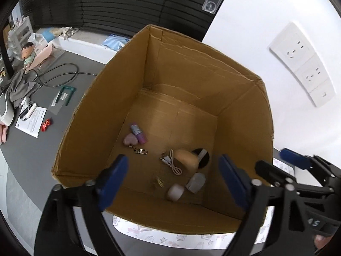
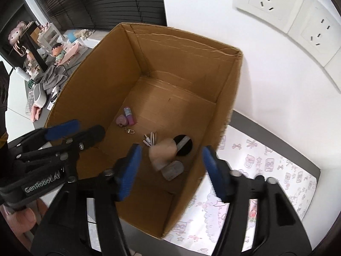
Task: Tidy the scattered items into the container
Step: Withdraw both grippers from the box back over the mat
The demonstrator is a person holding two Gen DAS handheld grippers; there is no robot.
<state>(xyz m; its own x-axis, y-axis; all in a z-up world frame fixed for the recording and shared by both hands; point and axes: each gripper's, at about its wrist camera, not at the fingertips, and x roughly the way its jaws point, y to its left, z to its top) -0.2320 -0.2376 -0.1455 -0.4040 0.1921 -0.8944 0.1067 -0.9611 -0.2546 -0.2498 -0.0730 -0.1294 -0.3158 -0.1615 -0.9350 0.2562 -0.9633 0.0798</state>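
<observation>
Both jaws open over box (image 1: pixel 96 111)

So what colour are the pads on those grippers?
Blue pads on black arms; the right wrist view shows them best.

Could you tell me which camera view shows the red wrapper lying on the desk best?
The left wrist view: the red wrapper lies unobstructed beside the cardboard box. The right wrist view does not show it.

"GenRobot.AI" on the left tongs (image 2: pixel 74 136); "4S" on the right tongs (image 1: pixel 270 160).
</observation>
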